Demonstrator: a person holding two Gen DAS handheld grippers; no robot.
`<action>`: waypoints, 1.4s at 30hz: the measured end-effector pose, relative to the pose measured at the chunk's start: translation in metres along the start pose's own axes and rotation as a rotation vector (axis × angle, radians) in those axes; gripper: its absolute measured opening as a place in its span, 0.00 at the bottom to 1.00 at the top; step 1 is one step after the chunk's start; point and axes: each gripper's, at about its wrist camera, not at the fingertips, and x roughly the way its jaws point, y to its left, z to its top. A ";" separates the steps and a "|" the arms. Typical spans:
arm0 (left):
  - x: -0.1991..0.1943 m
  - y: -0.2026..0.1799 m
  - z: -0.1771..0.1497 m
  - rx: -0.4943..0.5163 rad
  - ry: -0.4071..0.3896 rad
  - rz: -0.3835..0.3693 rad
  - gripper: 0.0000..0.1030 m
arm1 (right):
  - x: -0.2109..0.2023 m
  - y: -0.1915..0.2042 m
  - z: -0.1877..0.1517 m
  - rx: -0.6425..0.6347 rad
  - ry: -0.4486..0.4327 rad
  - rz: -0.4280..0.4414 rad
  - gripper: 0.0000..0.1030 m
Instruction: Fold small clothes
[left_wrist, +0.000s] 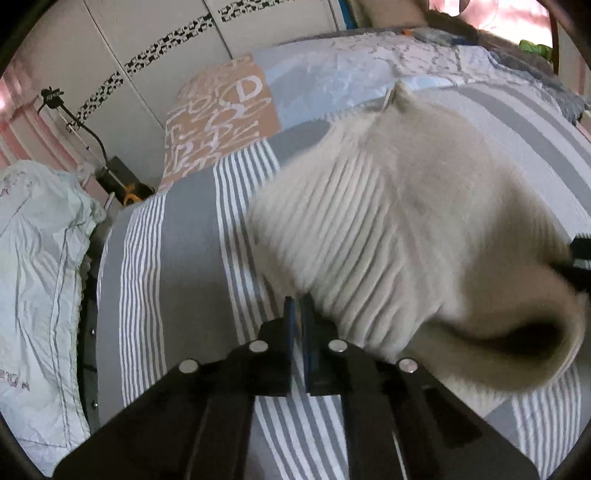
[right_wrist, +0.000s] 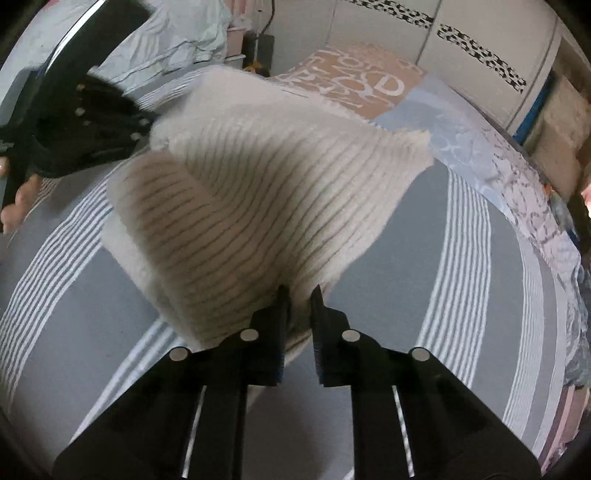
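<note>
A: Where's the sweater rn?

B: Up off the bed, hanging between both tools. The left gripper has its fingers pressed nearly together on a thin ribbed edge. The right gripper is pinching a thicker bunch of the knit, so there's a narrow gap w/ cloth in it. It's cream, ribbed and fuzzy, and blurred in both views.

A: Risks from here?

B: Mainly slip, imo. The left bite looks shallow, right at the hem, so a tug sideways could pull it free and that corner drops. Also there's a loose tube of fabric, a sleeve or cuff probably, sagging low by the left tool. If it lands first it'll get trapped under the body and the fold comes out lumpy. Uneven height btw the two tools would lay it down skewed.

A: Surface?

B: A bed w/ a grey and white striped cover, soft, so cloth won't slide to correct itself. A tan pillow w/ white lettering sits at the far end, well apart from the sweater, w/ a pale blue patterned one beside it.

A: Room?

B: White wardrobe doors w/ a black-and-white patterned strip behind the bed. A crumpled pale duvet is off to the left side. The person's hand shows on the left tool's handle in the right view.
</note>
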 end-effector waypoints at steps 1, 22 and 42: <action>0.000 0.001 -0.003 -0.014 -0.002 -0.007 0.04 | -0.003 -0.007 0.000 0.034 -0.016 0.027 0.15; -0.088 -0.059 -0.011 0.075 -0.176 -0.230 0.82 | -0.026 -0.076 0.006 0.282 -0.117 0.041 0.33; -0.060 -0.035 -0.050 -0.046 -0.072 -0.378 0.09 | 0.009 -0.029 0.047 0.117 -0.129 0.067 0.10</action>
